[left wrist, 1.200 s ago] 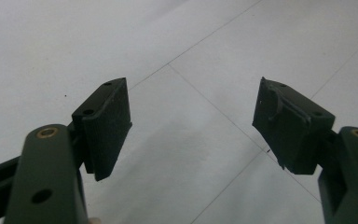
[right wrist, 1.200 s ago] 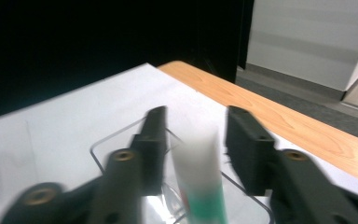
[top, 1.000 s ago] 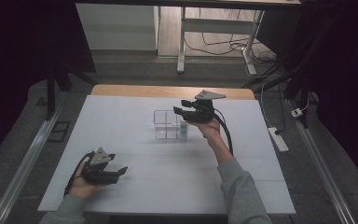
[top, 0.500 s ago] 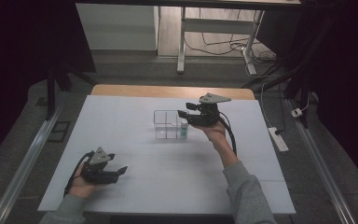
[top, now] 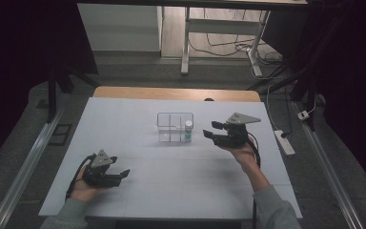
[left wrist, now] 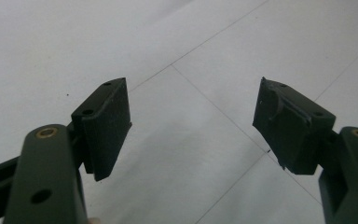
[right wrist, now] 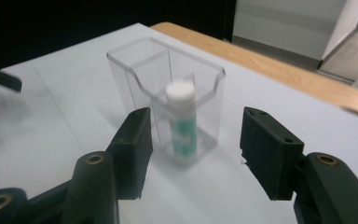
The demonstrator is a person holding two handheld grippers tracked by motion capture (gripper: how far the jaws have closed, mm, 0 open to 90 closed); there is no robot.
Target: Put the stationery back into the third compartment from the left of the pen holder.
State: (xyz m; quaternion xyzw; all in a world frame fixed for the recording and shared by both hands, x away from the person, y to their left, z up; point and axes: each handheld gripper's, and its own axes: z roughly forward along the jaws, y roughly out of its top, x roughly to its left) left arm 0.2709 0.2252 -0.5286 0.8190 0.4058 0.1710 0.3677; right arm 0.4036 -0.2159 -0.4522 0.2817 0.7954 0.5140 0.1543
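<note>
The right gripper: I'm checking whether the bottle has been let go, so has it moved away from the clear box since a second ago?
Yes. The right gripper has backed off rightward from the clear box; the bottle stands inside it.

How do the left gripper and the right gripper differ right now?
The left gripper sits low at the near left of the table, over bare white surface; the right gripper is held farther back on the right, beside the clear divided box. The left gripper faces nothing but table; the right gripper faces the small white-capped bottle standing upright in the box. Both have open, empty jaws.
</note>
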